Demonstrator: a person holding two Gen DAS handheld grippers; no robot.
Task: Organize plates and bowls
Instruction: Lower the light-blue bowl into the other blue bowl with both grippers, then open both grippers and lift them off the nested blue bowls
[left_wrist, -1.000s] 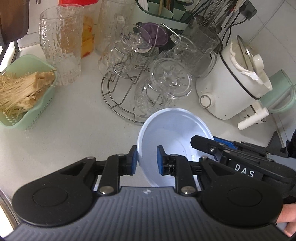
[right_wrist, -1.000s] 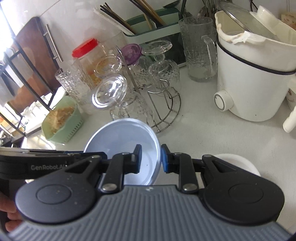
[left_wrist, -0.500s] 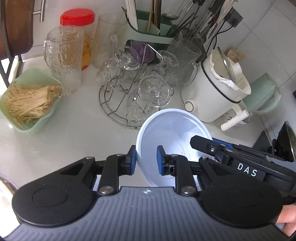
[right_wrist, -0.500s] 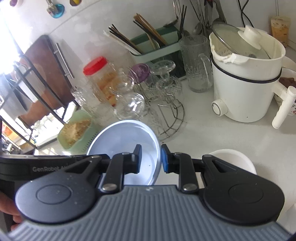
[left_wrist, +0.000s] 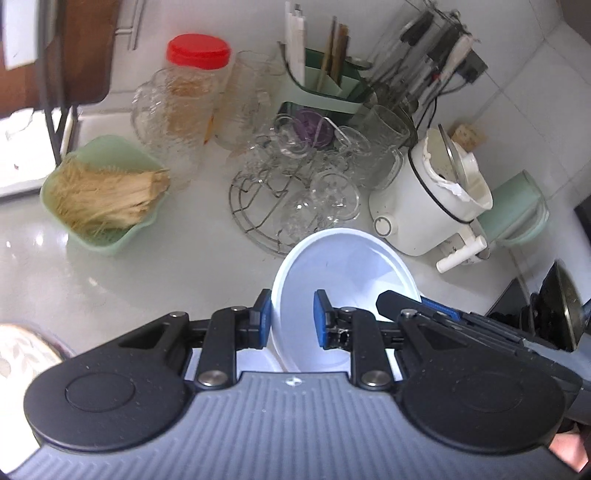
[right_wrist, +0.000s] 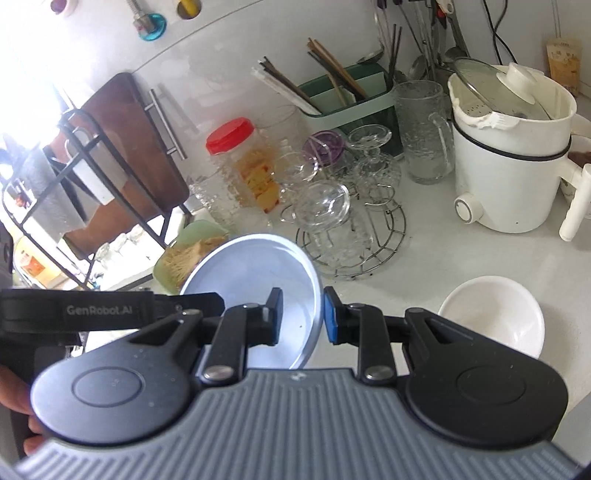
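The plate was a plain, pale blue-white round dish with a shallow well and a raised rim, tilted and held above the white counter just in front of the wire rack of upturned glasses. Both tongs gripped it at once: the left tongs were nearly closed over its near left rim, blue pads on either face, and the right tongs were pinched the same way over its right rim, the left tongs' black arm reaching in at the left of that view. A white bowl sat on the counter to the right, near the right tongs, and a green basket of pale strands lay to the far left, with a white cooker beyond the plate on the right. Against the frames a second before, the grips looked unchanged, but the plate had risen with both tongs: the rack, jar and cooker appeared smaller and farther off, more of the back wall and utensil holder had come into view, and a patterned dish showed at the near left edge.
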